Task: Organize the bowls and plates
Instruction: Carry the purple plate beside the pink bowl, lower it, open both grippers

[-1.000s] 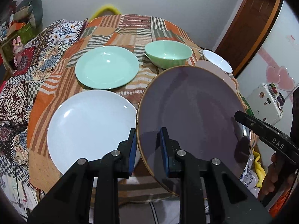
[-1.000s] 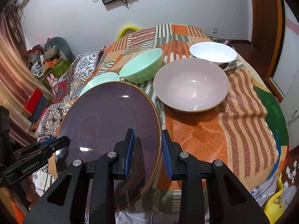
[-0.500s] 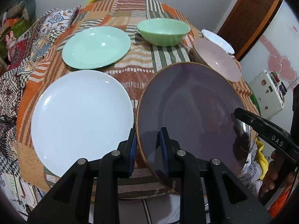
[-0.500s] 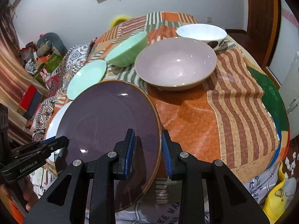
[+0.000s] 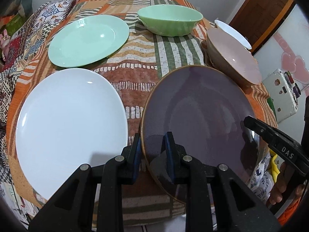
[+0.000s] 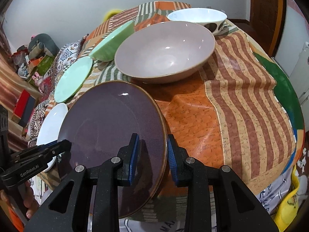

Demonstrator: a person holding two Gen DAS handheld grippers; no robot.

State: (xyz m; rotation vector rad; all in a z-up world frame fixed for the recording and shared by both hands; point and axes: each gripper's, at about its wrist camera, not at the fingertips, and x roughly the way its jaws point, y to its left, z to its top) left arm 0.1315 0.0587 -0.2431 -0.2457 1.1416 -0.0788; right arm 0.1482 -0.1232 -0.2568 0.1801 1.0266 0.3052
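Note:
A purple plate with a gold rim is held over the table's front edge. My left gripper is shut on its left rim and my right gripper is shut on its right rim. The plate also shows in the right wrist view. A white plate lies to its left, a mint green plate behind that. A green bowl, a pink bowl and a white bowl stand at the back and right.
The round table wears a patterned orange cloth. A wooden door and white appliance are at the right. A patterned bedspread and toys lie at the left.
Both grippers have carried the purple plate forward and lower over the table. The plates and bowls look nearer and larger in both views.

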